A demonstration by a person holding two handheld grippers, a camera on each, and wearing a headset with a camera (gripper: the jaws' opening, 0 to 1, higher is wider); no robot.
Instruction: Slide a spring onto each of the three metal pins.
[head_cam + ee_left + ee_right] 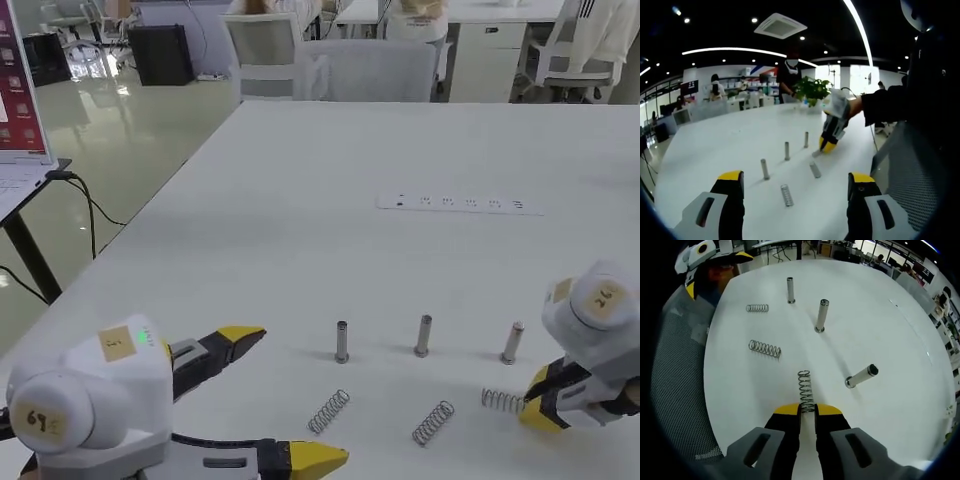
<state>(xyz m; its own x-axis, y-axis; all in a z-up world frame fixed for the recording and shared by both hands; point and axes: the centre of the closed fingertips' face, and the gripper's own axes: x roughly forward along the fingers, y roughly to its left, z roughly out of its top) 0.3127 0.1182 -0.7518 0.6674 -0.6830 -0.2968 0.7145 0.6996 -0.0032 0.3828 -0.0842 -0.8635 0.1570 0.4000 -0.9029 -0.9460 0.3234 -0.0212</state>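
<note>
Three upright metal pins stand in a row on the white table: left pin, middle pin, right pin. None of them carries a spring. Two loose springs lie in front of the pins. A third spring lies flat, with my right gripper shut on its near end, just in front of the right pin. That gripper rests low on the table. My left gripper hovers open near the left spring, with nothing between its jaws.
A white power strip lies further back on the table. The table's left edge drops to the floor, where a laptop stand and cable sit. Chairs and desks stand beyond the far edge. A person stands across the room.
</note>
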